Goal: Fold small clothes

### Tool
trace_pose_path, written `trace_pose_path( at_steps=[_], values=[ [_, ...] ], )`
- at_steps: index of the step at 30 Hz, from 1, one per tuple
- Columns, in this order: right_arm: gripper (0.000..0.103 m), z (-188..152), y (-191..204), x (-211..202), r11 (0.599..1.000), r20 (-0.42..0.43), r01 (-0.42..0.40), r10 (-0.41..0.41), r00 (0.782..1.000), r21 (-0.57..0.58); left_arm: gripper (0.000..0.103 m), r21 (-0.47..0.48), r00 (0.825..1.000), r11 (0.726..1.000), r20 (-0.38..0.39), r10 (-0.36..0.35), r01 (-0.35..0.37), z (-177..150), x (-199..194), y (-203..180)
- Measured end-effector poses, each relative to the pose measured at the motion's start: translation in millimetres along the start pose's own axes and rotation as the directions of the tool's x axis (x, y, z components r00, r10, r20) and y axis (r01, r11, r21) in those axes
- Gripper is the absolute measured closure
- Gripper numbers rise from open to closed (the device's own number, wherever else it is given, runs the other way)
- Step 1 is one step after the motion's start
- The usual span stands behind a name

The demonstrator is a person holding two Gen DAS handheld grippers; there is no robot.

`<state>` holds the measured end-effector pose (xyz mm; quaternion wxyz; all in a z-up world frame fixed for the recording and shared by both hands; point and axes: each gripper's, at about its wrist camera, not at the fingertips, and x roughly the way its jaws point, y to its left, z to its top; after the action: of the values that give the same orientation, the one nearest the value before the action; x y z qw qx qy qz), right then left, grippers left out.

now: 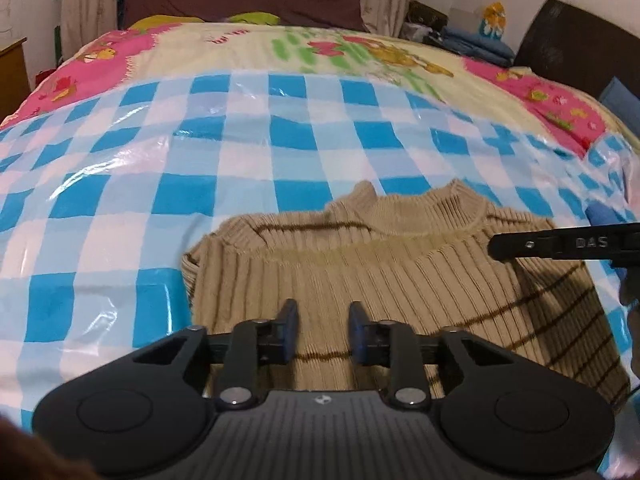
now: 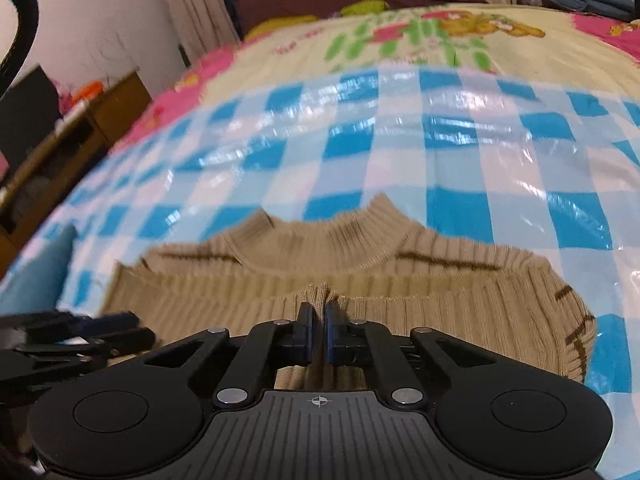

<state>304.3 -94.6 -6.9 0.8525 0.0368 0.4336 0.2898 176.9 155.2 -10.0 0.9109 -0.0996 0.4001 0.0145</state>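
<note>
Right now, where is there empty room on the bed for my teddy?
The checked sheet lies bare left of the sweater and beyond its collar, up to the cartoon blanket. Crowded: the sweater, with both tongs.

we see one small ribbed sweater (image 1: 400,280), tan with thin dark brown stripes, lying on the blue-and-white checked plastic sheet (image 1: 120,200) spread over the bed. its round collar (image 1: 424,208) points away from us toward the far end of the bed. the body is doubled over on itself, with a folded edge running across just below the neckline. a small ridge of knit (image 2: 319,300) at that edge stands bunched up.
</note>
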Motion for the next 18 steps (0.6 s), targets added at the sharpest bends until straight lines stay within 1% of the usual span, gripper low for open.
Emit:
trace_pose_path(
  at_steps=[4,7,9,10,12,13,14,16,18],
  values=[
    [0.097,8,1,-17,0.999,0.076,-0.030,0.028,0.997,0.028,0.077,-0.028,0.998,1.000,0.055,-0.011,0.013,9,-10,4],
    [0.097,19,-1,-31,0.998,0.161,-0.047,0.039,0.986,0.049,0.076,-0.025,0.995,1.000,0.098,0.009,-0.006,13,-14,4],
    [0.097,23,-5,-29,0.995,0.176,-0.047,0.031,0.984,0.087,0.076,-0.041,0.994,0.999,0.102,0.027,-0.023,12,-12,7],
    [0.097,23,-7,-21,0.995,0.168,-0.027,0.011,0.986,0.091,0.076,-0.053,0.994,0.998,0.101,0.029,-0.024,10,-10,10],
    [0.097,18,-9,4,0.997,0.141,0.054,-0.062,0.988,0.063,0.076,-0.093,0.997,0.996,0.079,0.022,-0.015,6,-7,16],
    [0.097,15,-13,19,0.995,0.109,0.074,-0.081,0.991,0.068,0.076,-0.113,0.998,0.994,0.067,0.015,-0.007,3,-7,20],
    [0.097,12,-16,32,0.992,0.073,0.092,-0.098,0.992,0.081,0.073,-0.122,0.998,0.993,0.059,0.007,0.000,-1,-9,23],
    [0.097,7,-18,46,0.992,0.038,0.108,-0.111,0.993,0.071,0.065,-0.104,0.999,0.995,0.043,0.014,-0.010,-10,-14,26],
    [0.095,5,-14,45,0.992,0.046,0.117,-0.119,0.992,0.042,0.065,-0.082,0.999,0.996,0.019,0.033,-0.032,-17,-12,28]
  ],
)
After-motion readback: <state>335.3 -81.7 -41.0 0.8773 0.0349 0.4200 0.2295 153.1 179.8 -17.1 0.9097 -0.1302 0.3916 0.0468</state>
